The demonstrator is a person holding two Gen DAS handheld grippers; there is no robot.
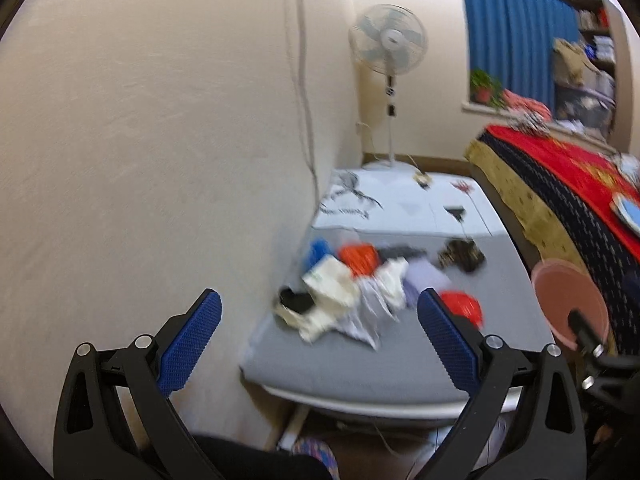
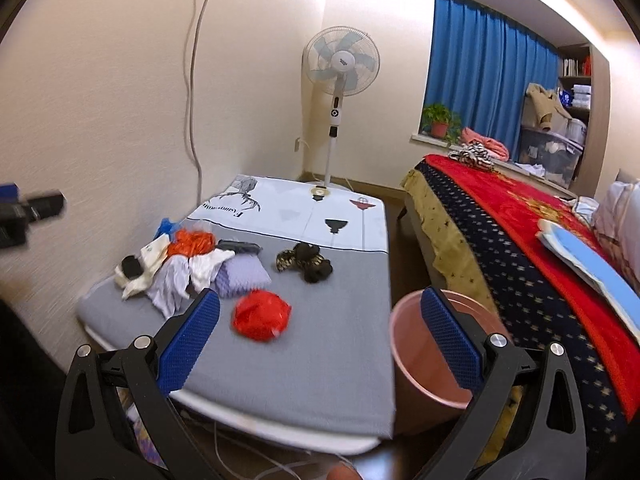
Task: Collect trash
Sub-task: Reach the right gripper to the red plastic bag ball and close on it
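The red crumpled plastic bag (image 2: 262, 316) lies on the grey table (image 2: 320, 360) just ahead of the right hand-held gripper (image 2: 320, 334), slightly left of the midline between its blue pads and nearer the left pad. It is the closest piece of trash to either hand. In the left wrist view the same bag sits beside the right pad of the left hand-held gripper (image 1: 318, 330), so the left would have to swing right to reach it; I judge the right the better placed. The bag is a rounded, glossy wad with no clear long axis, so any approach angle should serve.

Both hand-held grippers have their fingers spread wide with nothing between them.

Farther in, toward the wall on the left, sits the main trash heap (image 2: 180, 264): white crumpled paper and bags, an orange wad, a blue scrap, a lilac textured piece and something black. A dark patterned bundle (image 2: 304, 264) lies apart on the right of the heap. The pink bin (image 2: 404, 344) stands off the table's right edge, beside the bed (image 2: 520, 240), partly hidden behind the right gripper's right finger, so a short carry to the right would likely reach it.
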